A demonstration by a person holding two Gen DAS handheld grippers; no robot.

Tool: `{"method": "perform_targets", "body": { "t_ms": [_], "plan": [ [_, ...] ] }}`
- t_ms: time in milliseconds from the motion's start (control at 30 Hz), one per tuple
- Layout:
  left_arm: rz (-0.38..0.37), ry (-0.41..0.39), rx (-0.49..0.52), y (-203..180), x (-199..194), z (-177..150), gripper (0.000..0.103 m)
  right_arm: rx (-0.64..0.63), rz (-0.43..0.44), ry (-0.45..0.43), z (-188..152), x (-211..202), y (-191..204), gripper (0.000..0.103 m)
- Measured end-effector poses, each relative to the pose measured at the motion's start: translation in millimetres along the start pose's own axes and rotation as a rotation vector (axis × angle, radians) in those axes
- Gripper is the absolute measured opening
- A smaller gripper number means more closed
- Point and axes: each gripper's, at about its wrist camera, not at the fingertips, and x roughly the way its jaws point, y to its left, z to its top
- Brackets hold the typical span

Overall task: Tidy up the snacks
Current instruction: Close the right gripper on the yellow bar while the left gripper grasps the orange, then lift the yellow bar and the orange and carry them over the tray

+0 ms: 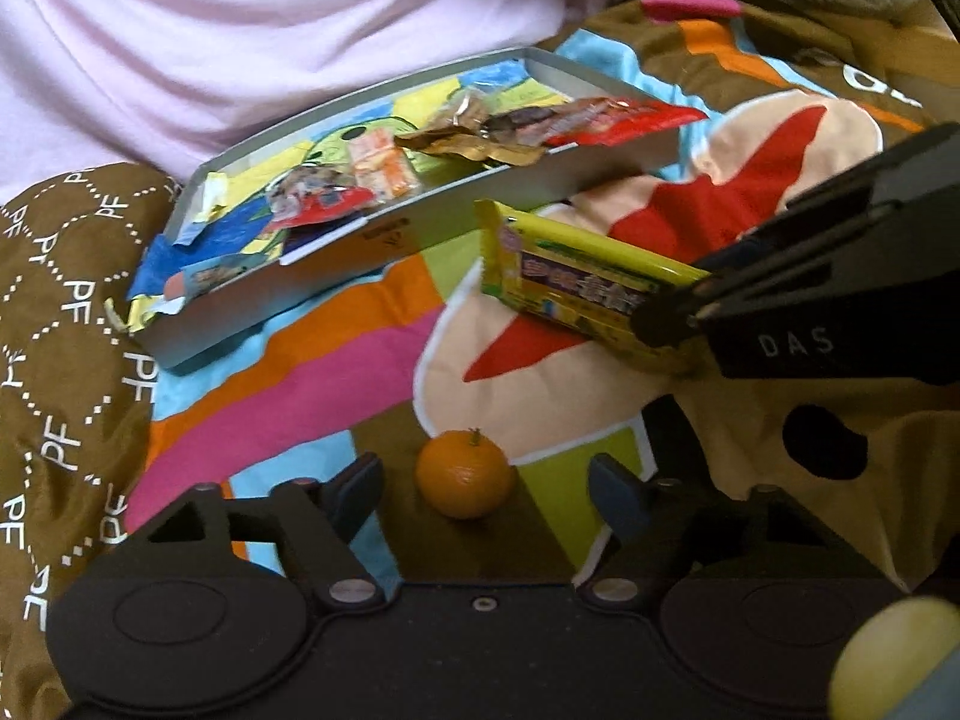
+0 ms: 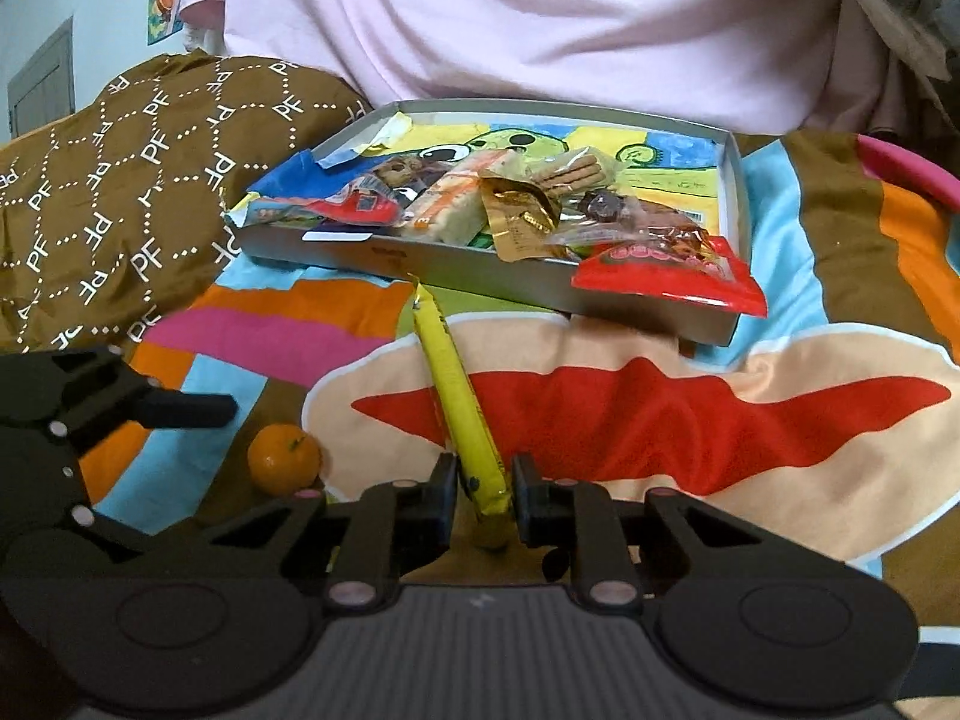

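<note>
A small orange (image 1: 465,474) sits on the colourful blanket between the fingers of my left gripper (image 1: 486,471). The jaws stand open around it and the pads stay clear of its skin. My right gripper (image 2: 486,480) is shut on one end of a long yellow snack packet (image 2: 456,396), held edge-up above the blanket. In the left wrist view that packet (image 1: 576,282) points towards the grey tray (image 1: 336,276). The tray (image 2: 420,258) holds several wrapped snacks on a bright drawing. In the right wrist view the orange (image 2: 283,459) lies left of my right gripper.
A red packet (image 2: 672,276) hangs over the tray's near right corner. A brown cushion printed with PF (image 2: 120,192) lies left of the tray. A person in a pink shirt (image 2: 540,18) sits right behind it. The striped blanket (image 2: 660,420) covers the ground.
</note>
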Motion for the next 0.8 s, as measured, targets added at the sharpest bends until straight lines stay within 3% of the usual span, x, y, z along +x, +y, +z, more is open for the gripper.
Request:
{"method": "perform_targets", "body": {
  "t_ms": [133, 233, 367, 433, 567, 700, 800],
  "plan": [
    [0.007, 0.002, -0.031, 0, 5, 0, 0.051, -0.002, 0.006, 0.003, -1, 1, 1, 0.022],
    [0.02, 0.018, -0.076, 5, 11, 0, 0.041, 0.001, 0.011, 0.008, -2, 3, 2, 0.022],
    [0.024, 0.029, -0.153, 16, 15, -2, 0.038, 0.003, 0.007, 0.016, -4, 9, 3, 0.023],
    [0.021, 0.026, -0.177, 19, 15, -3, 0.038, 0.009, -0.003, 0.012, -6, 12, 4, 0.03],
    [0.017, 0.022, -0.206, 22, 15, -4, 0.037, 0.01, -0.012, -0.025, -11, 16, 7, 0.033],
    [0.018, 0.025, -0.249, 27, 14, -4, 0.037, -0.089, -0.05, -0.074, -14, 15, 21, 0.033],
    [0.032, 0.028, -0.288, 34, 13, -2, 0.037, -0.154, -0.062, -0.097, -15, 14, 31, 0.021]
  ]
}}
